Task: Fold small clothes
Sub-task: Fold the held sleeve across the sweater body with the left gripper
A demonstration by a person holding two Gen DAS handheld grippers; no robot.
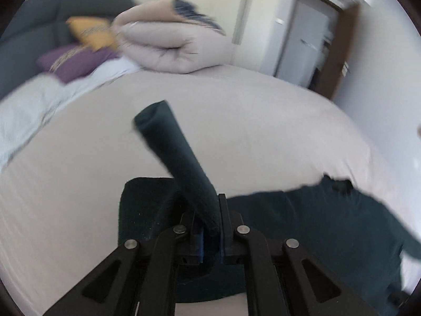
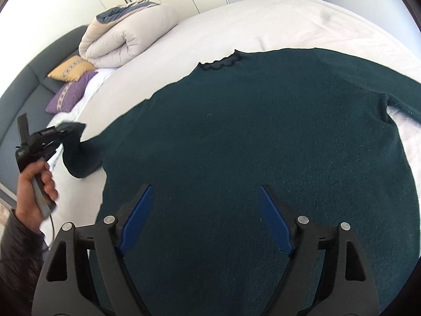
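Clamped between the black jaws of the left gripper (image 1: 210, 223), the dark green knitted sleeve (image 1: 173, 152) rises from the pads and sticks out ahead and slightly left of it, cuff end free in the air, above the pale grey bedsheet (image 1: 79, 184). From the right wrist view that same gripper (image 2: 56, 133), carried by a hand (image 2: 36, 192), sits far off to the left and has the sleeve lifted clear of the sheet. The right gripper (image 2: 205, 202) hangs with its blue-padded fingers (image 2: 139, 210) spread apart and nothing between them, just above the lower body of the dark green fuzzy sweater (image 2: 263, 137), which lies flat directly ahead and below, collar at the far end and its other sleeve trailing out to the right. The step in hand looks like folding the lifted sleeve across the body. To do it well, the left gripper should carry the sleeve towards the sweater's middle with the knit kept taut but not stretched, and lay it straight so the fold falls along the shoulder seam. The right gripper could press down on the body to stop it sliding. A rolled beige duvet (image 2: 123, 39) lies well beyond both.
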